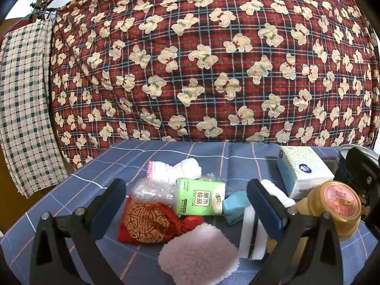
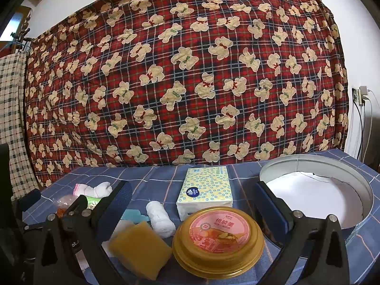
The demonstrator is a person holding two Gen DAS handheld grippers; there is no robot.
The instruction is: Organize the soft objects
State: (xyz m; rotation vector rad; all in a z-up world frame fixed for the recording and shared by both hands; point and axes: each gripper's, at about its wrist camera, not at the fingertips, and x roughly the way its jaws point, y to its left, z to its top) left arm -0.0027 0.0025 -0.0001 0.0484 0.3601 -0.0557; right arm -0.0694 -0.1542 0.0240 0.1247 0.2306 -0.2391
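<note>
Pink fuzzy pad (image 1: 198, 253) nearest, low in left view, touching red pouch (image 1: 152, 223). Left gripper (image 1: 186, 204) spread wide, holding nothing, above pouch and green tissue pack (image 1: 199, 199). White socks (image 1: 175, 169) behind pack. Right gripper (image 2: 193, 207) likewise released, empty, over gold-lidded cup (image 2: 218, 237). Yellow sponge (image 2: 140, 248) just left of cup; white roll (image 2: 159, 218) behind. Tissue box (image 2: 205, 190) mid-table. Round tin (image 2: 315, 197) far right on blue cloth (image 2: 154, 178).

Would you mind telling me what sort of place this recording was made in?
Most likely a room in a home, perhaps a bedroom. A bear-print plaid quilt hangs as a backdrop, chargers are plugged into a wall socket, and a table under a blue checked cloth holds household soft goods.
</note>
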